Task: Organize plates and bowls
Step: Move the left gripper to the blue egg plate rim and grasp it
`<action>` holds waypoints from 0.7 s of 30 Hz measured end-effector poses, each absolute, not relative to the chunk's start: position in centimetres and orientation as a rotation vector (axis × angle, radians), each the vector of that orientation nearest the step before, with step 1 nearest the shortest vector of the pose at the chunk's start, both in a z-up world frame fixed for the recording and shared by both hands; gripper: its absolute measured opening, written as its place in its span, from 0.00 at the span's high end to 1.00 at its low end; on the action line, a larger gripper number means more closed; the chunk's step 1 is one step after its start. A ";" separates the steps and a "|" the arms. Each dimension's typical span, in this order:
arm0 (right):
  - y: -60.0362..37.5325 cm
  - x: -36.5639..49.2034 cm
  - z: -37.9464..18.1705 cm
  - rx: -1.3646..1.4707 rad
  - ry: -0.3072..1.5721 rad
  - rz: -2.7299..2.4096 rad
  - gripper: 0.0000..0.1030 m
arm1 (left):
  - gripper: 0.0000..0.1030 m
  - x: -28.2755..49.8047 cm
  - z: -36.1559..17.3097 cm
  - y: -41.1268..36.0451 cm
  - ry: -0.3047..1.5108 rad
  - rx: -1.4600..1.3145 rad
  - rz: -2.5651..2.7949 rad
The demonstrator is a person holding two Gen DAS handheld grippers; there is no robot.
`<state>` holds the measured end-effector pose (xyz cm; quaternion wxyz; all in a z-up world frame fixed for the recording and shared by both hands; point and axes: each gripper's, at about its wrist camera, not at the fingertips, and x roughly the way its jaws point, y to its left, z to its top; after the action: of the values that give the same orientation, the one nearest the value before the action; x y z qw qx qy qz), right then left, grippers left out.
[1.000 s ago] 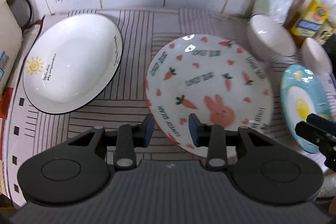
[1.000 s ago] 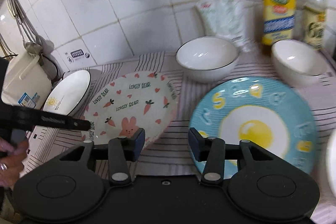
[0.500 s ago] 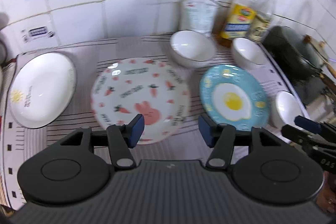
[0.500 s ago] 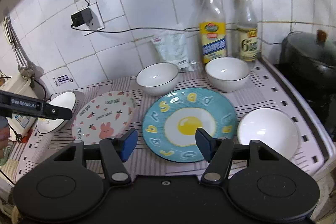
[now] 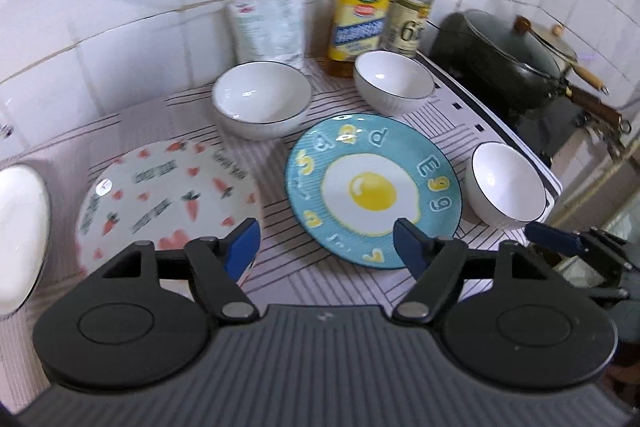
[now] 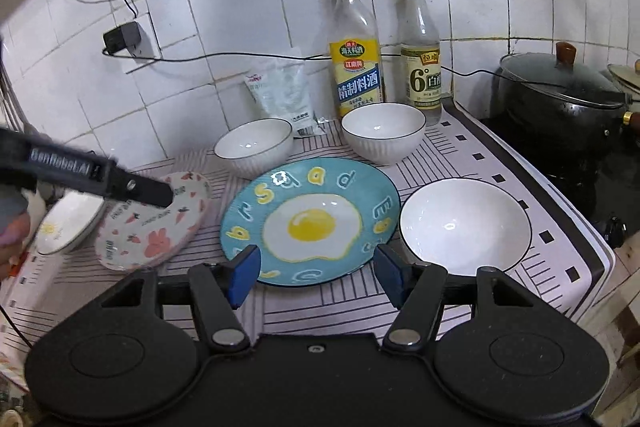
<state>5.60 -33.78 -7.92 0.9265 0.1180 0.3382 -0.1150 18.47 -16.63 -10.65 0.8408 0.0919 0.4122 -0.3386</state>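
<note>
A blue fried-egg plate (image 5: 372, 187) (image 6: 310, 221) lies mid-mat. A carrot-and-bunny plate (image 5: 168, 195) (image 6: 156, 227) is to its left, and a white oval plate (image 5: 20, 227) (image 6: 68, 223) lies further left. Three white bowls stand around the blue plate: two behind (image 6: 254, 145) (image 6: 382, 131) and one to its right (image 6: 464, 223). My left gripper (image 5: 326, 247) hovers over the near rim of the blue plate with its jaws opening and nothing between them. My right gripper (image 6: 316, 275) is open and empty, above the same plate's near edge.
Two bottles (image 6: 356, 67) (image 6: 422, 67) and a white bag (image 6: 284, 95) stand against the tiled wall. A black lidded pot (image 6: 560, 95) sits on the stove at right. A charger (image 6: 122, 37) and its cable run along the wall. The striped mat (image 6: 460, 155) ends at right.
Both grippers drew back and swung right, from the carrot plate toward the blue plate, so more of the counter shows. Both pairs of jaws widened, the left one most.
</note>
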 end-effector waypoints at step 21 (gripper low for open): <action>-36.3 9.9 -15.9 0.492 0.683 -0.428 0.46 | 0.36 27.1 -17.6 -23.3 0.931 0.326 -0.768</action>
<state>9.87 -36.31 -15.86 0.8907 0.2367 0.3287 -0.2062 27.11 -23.31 -17.59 0.8110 0.1524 0.4357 -0.3596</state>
